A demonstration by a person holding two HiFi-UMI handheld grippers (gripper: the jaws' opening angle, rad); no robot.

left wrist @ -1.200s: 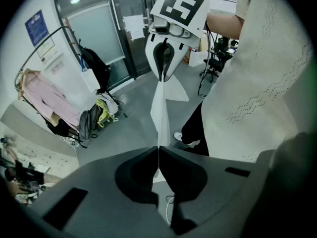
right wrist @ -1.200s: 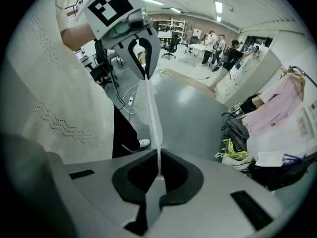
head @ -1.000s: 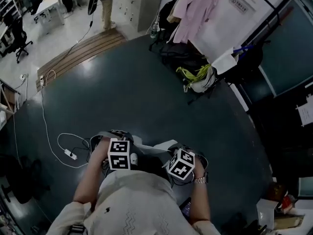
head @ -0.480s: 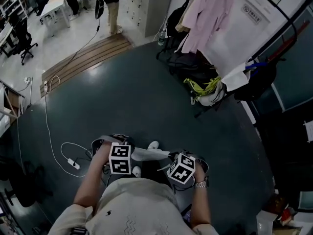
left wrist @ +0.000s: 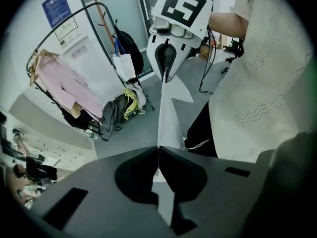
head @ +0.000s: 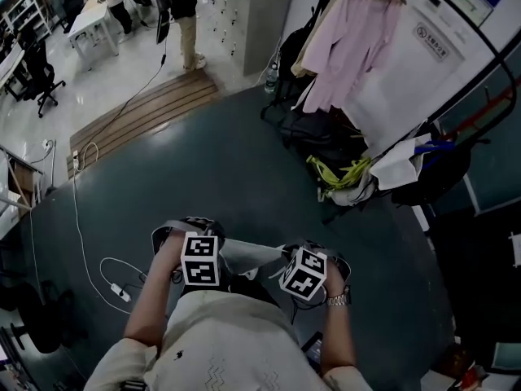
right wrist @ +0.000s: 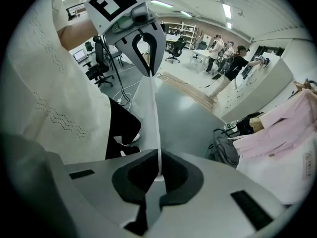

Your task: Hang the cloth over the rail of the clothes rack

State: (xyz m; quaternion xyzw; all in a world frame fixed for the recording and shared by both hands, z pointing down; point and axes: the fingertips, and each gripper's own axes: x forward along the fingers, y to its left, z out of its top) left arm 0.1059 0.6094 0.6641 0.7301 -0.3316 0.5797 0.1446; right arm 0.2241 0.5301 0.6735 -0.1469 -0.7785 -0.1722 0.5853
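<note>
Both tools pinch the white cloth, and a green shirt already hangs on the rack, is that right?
Not quite: the hanging shirt is pink, not green, as the head view shows. The left tool and right tool do pinch the white cloth.

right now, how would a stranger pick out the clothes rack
At the far right edge of the dark floor, against the white panel, stands the clothes rack. Its black arched rail rises over a heap of bags, and alone there it carries a pink shirt.
</note>
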